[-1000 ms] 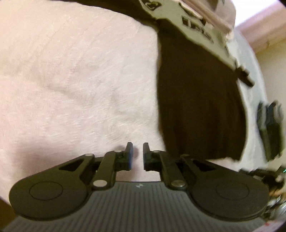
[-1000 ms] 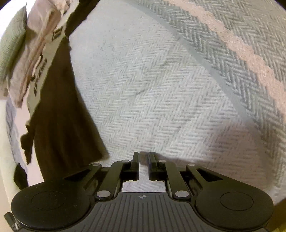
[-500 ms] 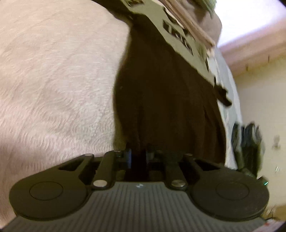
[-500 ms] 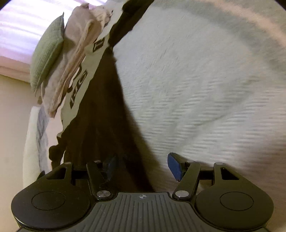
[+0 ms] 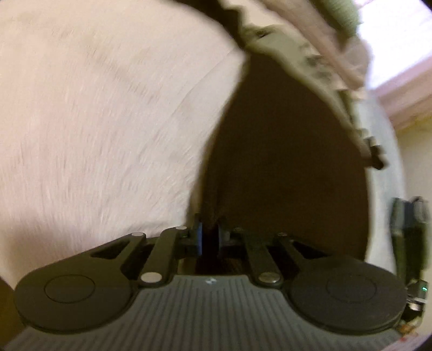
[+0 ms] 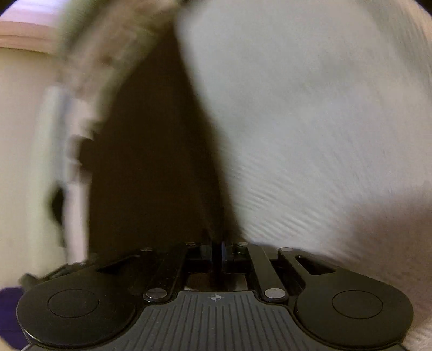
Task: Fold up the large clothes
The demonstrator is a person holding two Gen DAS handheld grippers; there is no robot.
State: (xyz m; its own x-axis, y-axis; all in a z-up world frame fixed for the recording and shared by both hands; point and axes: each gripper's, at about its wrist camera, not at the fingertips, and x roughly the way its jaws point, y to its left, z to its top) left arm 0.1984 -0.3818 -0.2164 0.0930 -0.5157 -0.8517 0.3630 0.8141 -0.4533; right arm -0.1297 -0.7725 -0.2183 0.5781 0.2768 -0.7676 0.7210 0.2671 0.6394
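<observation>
Dark brown, near-black garment of soft fabric (image 5: 286,167) spread flat on the bed, running away from both cameras, far end carrying a pale olive band with dark lettering (image 5: 305,62), blurred. Near edge of that garment caught at two spots: left tool (image 5: 210,237) nearly pressed together, pinching dark fabric at the left near corner; right tool (image 6: 217,256) just closed all the way, pinching the thin edge at the right near corner (image 6: 151,162). Fabric visible between both pairs of pads. Two-corner hold probably meant to keep the hem taut so the near edge can be lifted and carried over toward the far end in one even fold. Fold itself not yet begun, judging from the cloth lying flat. Under the garment on the left, fuzzy pale pink blanket (image 5: 102,121); on the right, light grey herringbone-weave bedspread (image 6: 310,121). Beyond the far end, beige cloth pile and green cushion (image 5: 343,13), heavily blurred. Dark object at the right bed edge (image 5: 407,229), unidentifiable.
</observation>
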